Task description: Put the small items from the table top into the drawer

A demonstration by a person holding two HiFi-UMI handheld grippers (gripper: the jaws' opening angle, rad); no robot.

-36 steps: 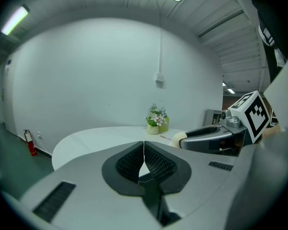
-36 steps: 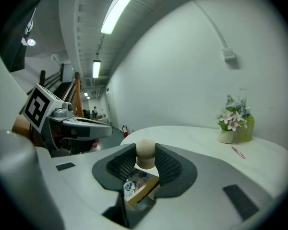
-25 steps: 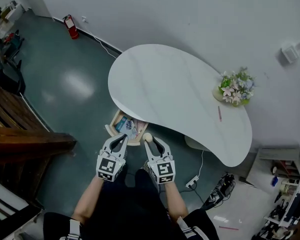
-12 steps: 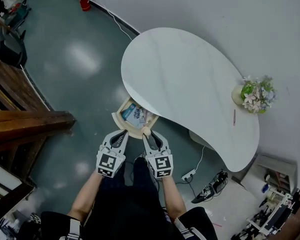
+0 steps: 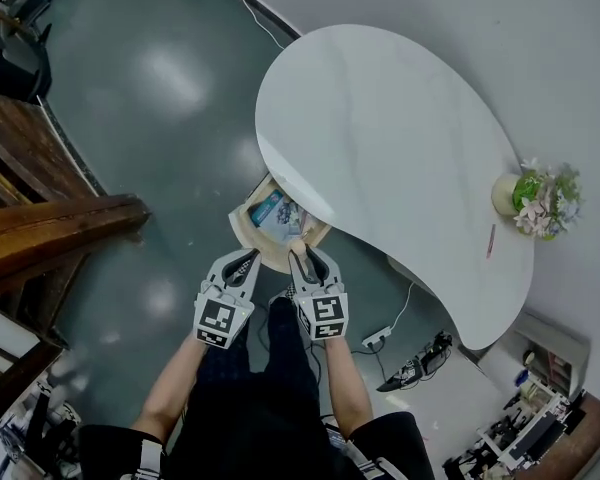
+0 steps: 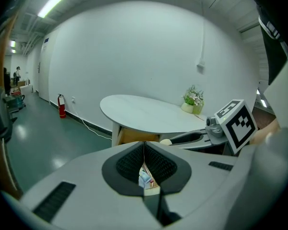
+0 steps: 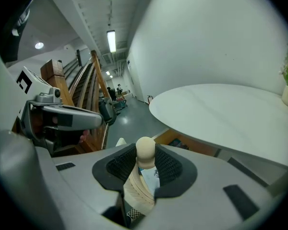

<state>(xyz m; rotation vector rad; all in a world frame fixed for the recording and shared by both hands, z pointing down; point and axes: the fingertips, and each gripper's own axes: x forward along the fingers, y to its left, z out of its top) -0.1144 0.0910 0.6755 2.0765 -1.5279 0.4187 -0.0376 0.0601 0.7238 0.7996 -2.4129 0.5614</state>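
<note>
Pinching a pale beige wooden peg (image 7: 145, 153), round-knobbed and ribbed along its body, between the dark textured pads of the right gripper (image 7: 145, 161). Gripping with jaws part-spread around it, pads pressed to both its sides, knob poking up past the fingertips, ribbed body running back towards the camera.

Nothing pinched with the left gripper (image 6: 144, 150), closed pad against pad, with only a narrow slit low down.

Hovering with both grippers side by side, right just beside left, tips at the near edge of an open light-wood drawer (image 5: 238, 220) just ahead and below. Inside the drawer, straight ahead of the left tips: small blue-and-white packets (image 5: 278, 211).

Beyond the drawer, ahead of both grippers: a white kidney-shaped table top (image 5: 380, 138). Far ahead and to the right of the right gripper, at the table's far end: a pale pot of pink and white flowers (image 5: 540, 200), and near it a thin red pen (image 5: 491, 240).

Well to the left of the left gripper: a brown wooden staircase (image 5: 40, 238) on a glossy grey-green floor (image 5: 160, 118).
</note>
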